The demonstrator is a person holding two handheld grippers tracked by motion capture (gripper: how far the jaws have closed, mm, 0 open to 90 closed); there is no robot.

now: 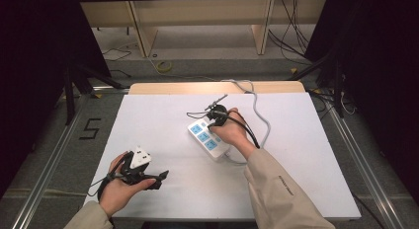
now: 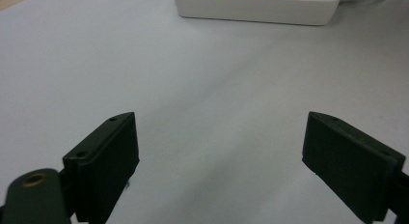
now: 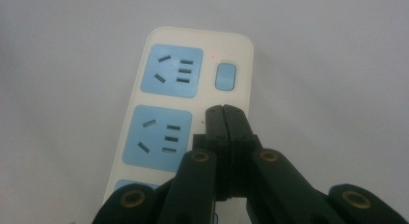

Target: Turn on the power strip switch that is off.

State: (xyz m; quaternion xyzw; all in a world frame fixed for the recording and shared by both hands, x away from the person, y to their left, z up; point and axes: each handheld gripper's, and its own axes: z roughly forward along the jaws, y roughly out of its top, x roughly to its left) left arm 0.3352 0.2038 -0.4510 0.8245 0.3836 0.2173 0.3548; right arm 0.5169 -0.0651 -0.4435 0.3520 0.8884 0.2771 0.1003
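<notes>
- A white table [image 1: 163, 115] seen from above, with a person's two forearms coming in from the near edge, each hand holding a black gripper.
- A white power strip [image 1: 207, 138] lies near the table's middle, set at a slant, its blue sockets facing up. Its grey cord [image 1: 258, 110] loops away toward the far edge.
- The right gripper [image 3: 225, 109] hangs over the strip with its jaws pressed together, nothing between them. Its tip sits just short of a blue switch [image 3: 225, 76] at the strip's end (whether the tip touches the strip cannot be told).
- A small red light [image 3: 212, 56] glows beside that switch.
- The left gripper [image 2: 219, 142] rests low near the table's near left corner, well apart from the strip. Its jaws are spread wide over bare table, holding nothing.
</notes>
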